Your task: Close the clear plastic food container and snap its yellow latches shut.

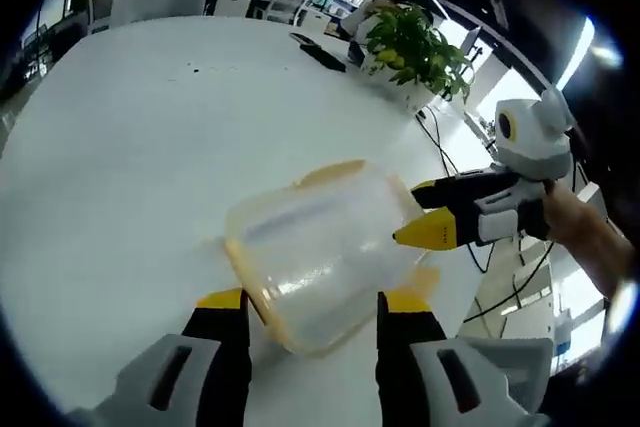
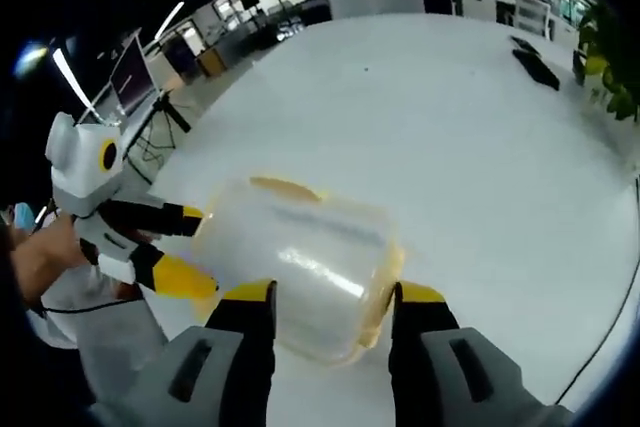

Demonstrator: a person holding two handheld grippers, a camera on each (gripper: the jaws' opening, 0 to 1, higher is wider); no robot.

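Clear container (image 1: 320, 257) on white table (image 1: 120, 167), between both grippers; left gripper (image 1: 312, 309) jaws open astride near end; right gripper (image 2: 332, 305) likewise, opposite

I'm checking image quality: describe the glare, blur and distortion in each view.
Left gripper view: fisheye bends the white table; the clear container looks soft with pale sheen; windows at right blow out. Right gripper view: same curving; glare streak on the container; bright ceiling strips.
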